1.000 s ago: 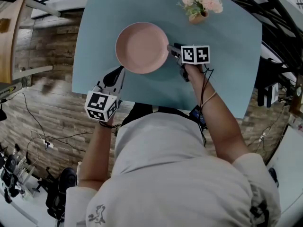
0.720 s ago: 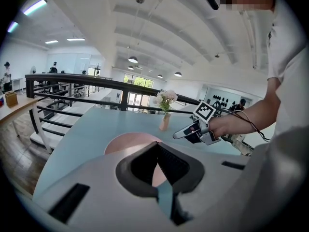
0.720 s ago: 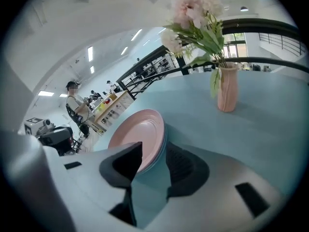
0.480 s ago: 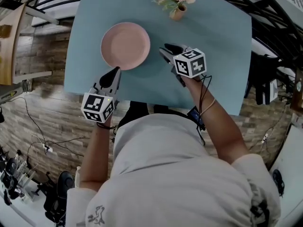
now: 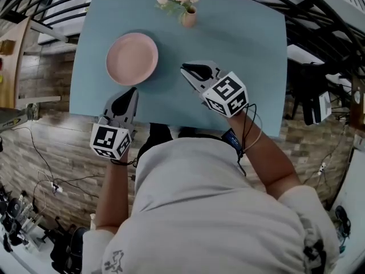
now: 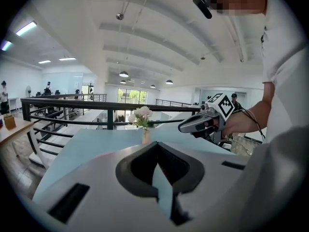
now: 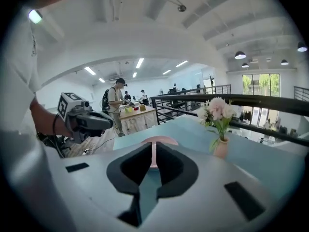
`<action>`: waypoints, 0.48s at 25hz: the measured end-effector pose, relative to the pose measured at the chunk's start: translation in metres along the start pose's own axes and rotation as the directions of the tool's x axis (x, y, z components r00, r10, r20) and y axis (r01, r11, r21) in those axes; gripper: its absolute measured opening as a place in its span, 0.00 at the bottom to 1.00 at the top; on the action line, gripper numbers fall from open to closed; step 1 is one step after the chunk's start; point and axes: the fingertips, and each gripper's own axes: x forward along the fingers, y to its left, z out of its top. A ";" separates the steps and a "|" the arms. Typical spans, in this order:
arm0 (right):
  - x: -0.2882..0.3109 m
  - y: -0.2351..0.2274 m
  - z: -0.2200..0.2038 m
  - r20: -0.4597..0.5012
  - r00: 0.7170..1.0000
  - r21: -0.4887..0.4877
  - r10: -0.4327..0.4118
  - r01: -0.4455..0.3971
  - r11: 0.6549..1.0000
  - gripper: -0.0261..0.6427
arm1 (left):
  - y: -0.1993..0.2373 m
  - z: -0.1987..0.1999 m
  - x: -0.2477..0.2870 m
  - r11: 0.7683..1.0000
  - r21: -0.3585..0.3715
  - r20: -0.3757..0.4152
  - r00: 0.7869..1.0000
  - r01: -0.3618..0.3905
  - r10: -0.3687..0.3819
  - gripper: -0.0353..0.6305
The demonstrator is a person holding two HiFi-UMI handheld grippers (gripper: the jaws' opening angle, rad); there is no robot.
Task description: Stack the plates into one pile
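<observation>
A pink plate [image 5: 132, 58] lies on the light-blue table [image 5: 251, 50] at its left side; I cannot tell whether others lie under it. My right gripper [image 5: 191, 70] hangs above the table to the plate's right, apart from it. Its jaws have just been closing and stand a narrow slit apart with nothing between them; through the slit the right gripper view [image 7: 153, 149] shows the plate [image 7: 157, 140]. My left gripper [image 5: 122, 103] hovers over the table's near edge below the plate, shut and empty, its tips meeting in the left gripper view [image 6: 157, 146].
A small vase of pink flowers [image 5: 185, 4] stands at the table's far edge, behind the plate. Black railings [image 5: 319, 16] run beyond the table. The floor below to the left is wood, with cables [image 5: 40, 153].
Both grippers have risen and drawn back from the plate. The right one has left the plate's right rim, rolled over and closed its jaws. The plate stays on the table.
</observation>
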 end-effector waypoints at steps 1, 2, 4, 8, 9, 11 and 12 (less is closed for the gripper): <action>-0.010 0.003 0.004 0.014 1.000 -0.029 0.004 -0.004 1.000 0.08 | -0.009 0.005 0.000 1.000 0.005 0.013 1.000 0.003 -0.003 0.06; -0.020 0.006 0.007 0.026 1.000 -0.057 0.006 -0.005 0.998 0.06 | -0.019 0.010 0.000 1.000 0.012 0.024 1.000 0.008 -0.008 0.06; -0.037 0.010 0.011 0.047 0.999 -0.107 0.004 0.001 0.994 0.05 | -0.034 0.019 -0.002 0.999 0.029 0.041 0.999 0.015 -0.016 0.06; -0.063 0.020 0.015 0.074 0.997 -0.156 0.027 -0.015 0.988 0.05 | -0.048 0.034 -0.014 0.999 0.041 0.076 0.997 -0.022 0.019 0.06; -0.069 0.023 0.017 0.082 0.996 -0.162 0.034 -0.021 0.987 0.05 | -0.050 0.036 -0.017 0.999 0.037 0.081 0.996 -0.035 0.032 0.06; -0.079 0.029 0.021 0.100 0.994 -0.178 0.047 -0.029 0.984 0.05 | -0.054 0.037 -0.024 0.998 0.027 0.085 0.995 -0.056 0.053 0.06; -0.082 0.033 0.023 0.111 0.992 -0.190 0.054 -0.032 0.981 0.05 | -0.056 0.037 -0.026 0.998 0.026 0.085 0.995 -0.064 0.061 0.06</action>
